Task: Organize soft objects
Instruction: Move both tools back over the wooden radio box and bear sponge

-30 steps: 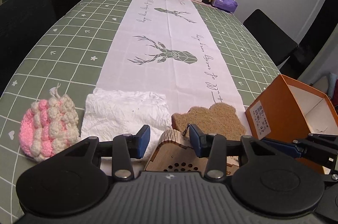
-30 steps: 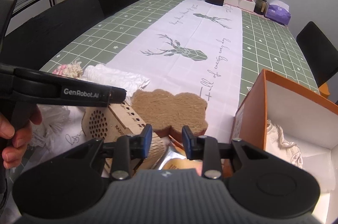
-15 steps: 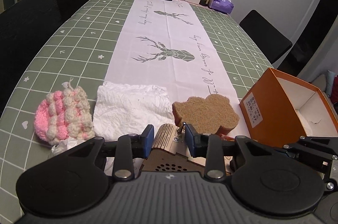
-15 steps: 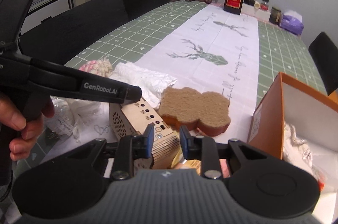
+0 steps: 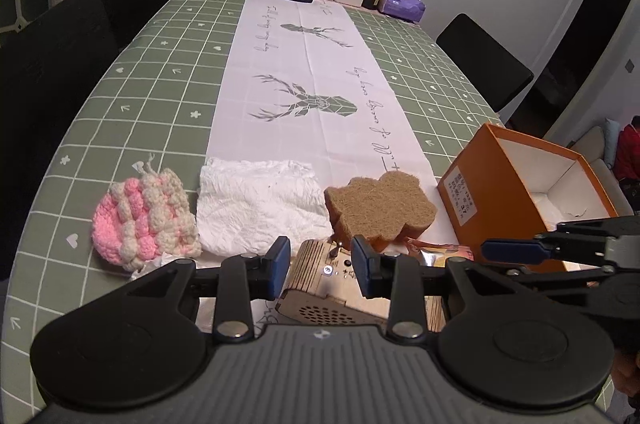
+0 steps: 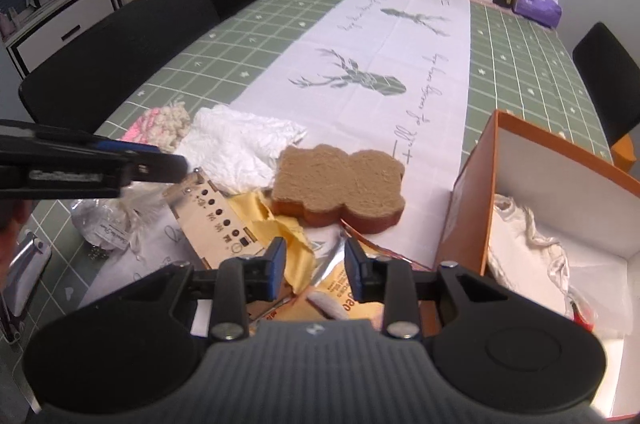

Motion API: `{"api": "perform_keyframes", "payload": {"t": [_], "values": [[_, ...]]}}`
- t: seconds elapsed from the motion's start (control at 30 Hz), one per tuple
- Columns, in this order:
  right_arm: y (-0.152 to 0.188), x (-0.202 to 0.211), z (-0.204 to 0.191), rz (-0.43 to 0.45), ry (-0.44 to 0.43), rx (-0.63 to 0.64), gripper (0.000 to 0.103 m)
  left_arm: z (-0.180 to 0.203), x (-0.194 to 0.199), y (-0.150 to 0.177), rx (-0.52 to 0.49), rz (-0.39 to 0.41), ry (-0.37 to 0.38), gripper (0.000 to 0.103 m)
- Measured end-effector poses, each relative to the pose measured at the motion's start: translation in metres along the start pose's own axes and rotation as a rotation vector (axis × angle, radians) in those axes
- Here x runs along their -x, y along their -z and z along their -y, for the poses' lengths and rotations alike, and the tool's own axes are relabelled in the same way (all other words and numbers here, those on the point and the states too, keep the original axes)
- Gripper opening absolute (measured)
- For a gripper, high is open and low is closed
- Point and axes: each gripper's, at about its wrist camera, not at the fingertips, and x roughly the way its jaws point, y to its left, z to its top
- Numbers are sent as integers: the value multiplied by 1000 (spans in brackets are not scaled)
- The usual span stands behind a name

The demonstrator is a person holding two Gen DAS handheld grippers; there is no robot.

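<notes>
Both tongs (image 5: 320, 260) (image 6: 314, 260) partly open, gripping nothing.

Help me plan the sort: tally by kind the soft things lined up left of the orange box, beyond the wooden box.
Pink-and-white crochet piece: 1
White crumpled cloth: 1
Brown bear-shaped sponge: 1
Total: 3
</notes>
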Motion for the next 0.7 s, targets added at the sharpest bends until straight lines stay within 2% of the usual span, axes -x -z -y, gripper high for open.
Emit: {"api": "perform_keyframes", "payload": {"t": [0.1,0.33,0.53,0.7], "values": [[-7,-8,3,-30,2,-22,31,-5,6,-4,-15,-6,-28,41],[-18,-30,2,-88,-51,-67,31,-23,8,-6,-47,-71,-99,41],[-27,-44,7,-123,-105,-135,31,-30,2,-2,-129,-173,-142,58],[-33,-59,14,-175,-151,-191,32,-38,-9,4,-180,-246,-194,62]]}}
